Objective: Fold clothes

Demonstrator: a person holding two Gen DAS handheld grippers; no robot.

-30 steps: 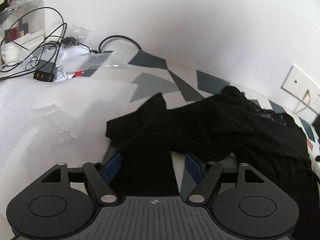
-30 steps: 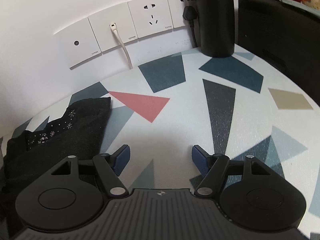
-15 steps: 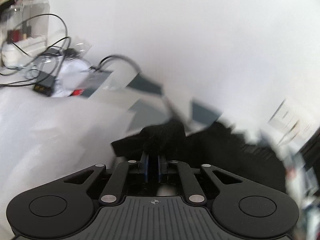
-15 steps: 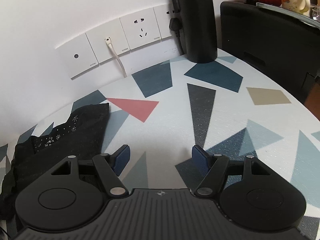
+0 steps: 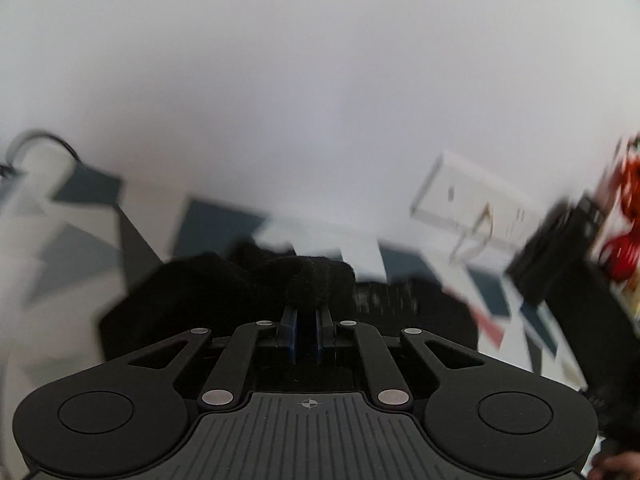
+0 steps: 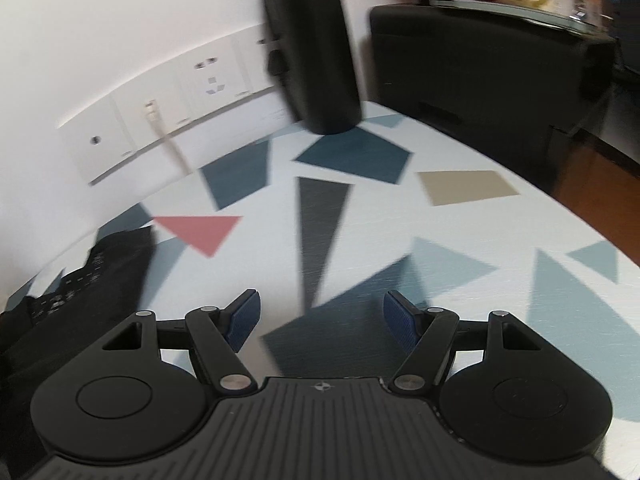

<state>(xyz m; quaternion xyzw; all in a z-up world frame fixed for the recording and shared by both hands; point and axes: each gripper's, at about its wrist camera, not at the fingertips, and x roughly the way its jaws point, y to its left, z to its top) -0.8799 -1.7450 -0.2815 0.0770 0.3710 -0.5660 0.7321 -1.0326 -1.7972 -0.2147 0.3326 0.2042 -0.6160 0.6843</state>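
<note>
Left wrist: gripper (image 5: pixel 307 320) on black garment (image 5: pixel 224 292).

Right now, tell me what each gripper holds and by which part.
The left gripper pinches a bunched fold of the black garment. The right gripper is open and holds nothing.

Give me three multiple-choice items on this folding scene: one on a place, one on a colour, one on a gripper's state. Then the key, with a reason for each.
1. Where does the black bottle stand?
A. on the patterned table by the wall sockets
B. on the floor
C. on the garment

2. What colour is the garment?
A. white
B. black
C. red

3. How is the left hand-held gripper?
A. wide open, nothing in it
B. shut on the garment
C. out of view

Key: A, the bottle's base rests on the table beside the sockets; B, the cloth is black in both views; B, its jaws are pinched together with black cloth bunched at their tips.
</note>
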